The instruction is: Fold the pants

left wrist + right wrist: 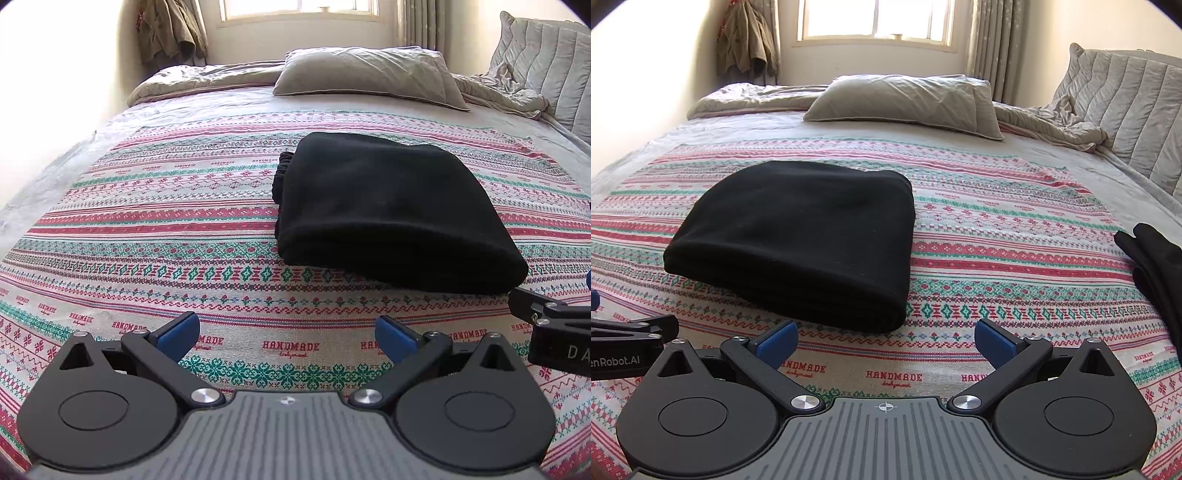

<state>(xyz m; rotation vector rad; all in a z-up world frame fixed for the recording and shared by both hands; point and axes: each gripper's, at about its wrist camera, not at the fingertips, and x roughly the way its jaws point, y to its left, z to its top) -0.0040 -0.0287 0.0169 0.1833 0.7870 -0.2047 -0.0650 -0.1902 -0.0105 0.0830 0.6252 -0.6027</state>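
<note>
both grippers hover low, side by side: left gripper [287,334] with jaws spread wide, right gripper [885,341] likewise, each empty.

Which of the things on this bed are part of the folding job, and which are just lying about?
Job: folded black pants; left hand-held gripper; right hand-held gripper.

Lying about: pillow; crumpled quilt; hanging jacket; another dark garment, right edge.

Each gripper, the left gripper [287,334] and the right gripper [885,341], is built of black linkage arms on round black hubs, fastened with silver screws, tipped with blue pads [777,341], behind which a ribbed grey plate [885,439] is set.
</note>
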